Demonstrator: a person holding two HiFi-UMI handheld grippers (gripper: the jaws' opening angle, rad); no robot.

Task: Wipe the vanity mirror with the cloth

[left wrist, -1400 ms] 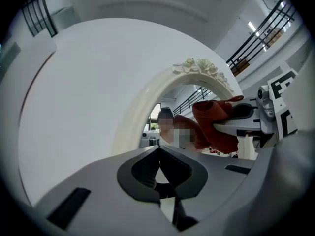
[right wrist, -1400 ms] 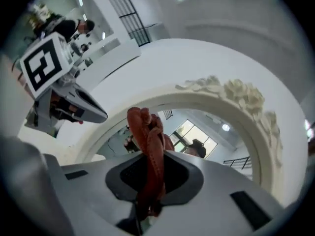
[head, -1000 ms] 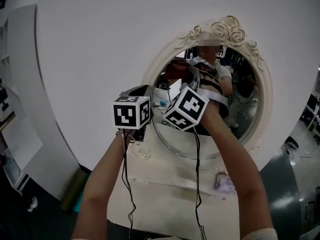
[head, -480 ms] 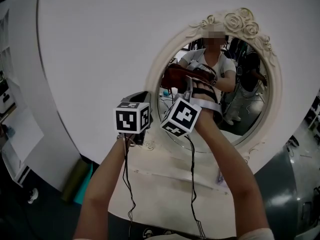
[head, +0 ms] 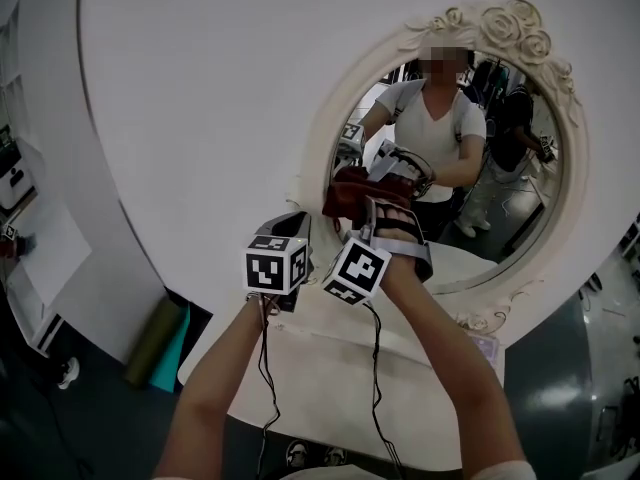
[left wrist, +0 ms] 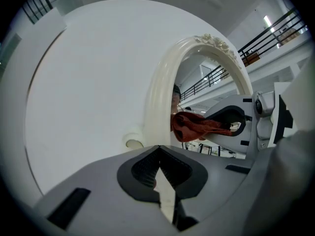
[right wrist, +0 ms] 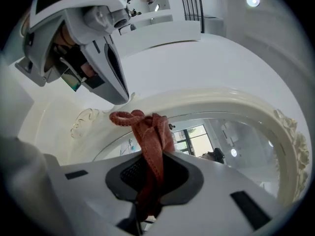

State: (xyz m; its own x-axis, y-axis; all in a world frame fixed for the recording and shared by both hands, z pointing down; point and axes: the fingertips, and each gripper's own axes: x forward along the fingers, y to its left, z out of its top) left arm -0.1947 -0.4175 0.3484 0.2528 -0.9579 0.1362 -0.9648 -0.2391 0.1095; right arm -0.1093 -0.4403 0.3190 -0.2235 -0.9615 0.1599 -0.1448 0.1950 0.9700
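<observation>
White, rounded wall panel (head: pixel 200 98) backs a white counter (head: pixel 320 368), and on it stands the oval mirror (head: pixel 500 218) in a cream frame (head: pixel 325 128) topped with carved roses. A person works with tongs in each hand. The right tongs (head: pixel 362 200) are clenched on a red cloth (head: pixel 348 190). The cloth bunches out past the tips and sits at the glass near nine o'clock, just inside the frame; whether it touches, I can't quite tell. The left tongs (head: pixel 298 223) are clenched too, with nothing between them, and hang just outside the frame near eight o'clock. I'd say the wiping is at the glass's left edge, with the rest of the pane lying toward three o'clock. The next move, to my eye, is to press the cloth flat and sweep across, gently enough not to rock the mirror.
</observation>
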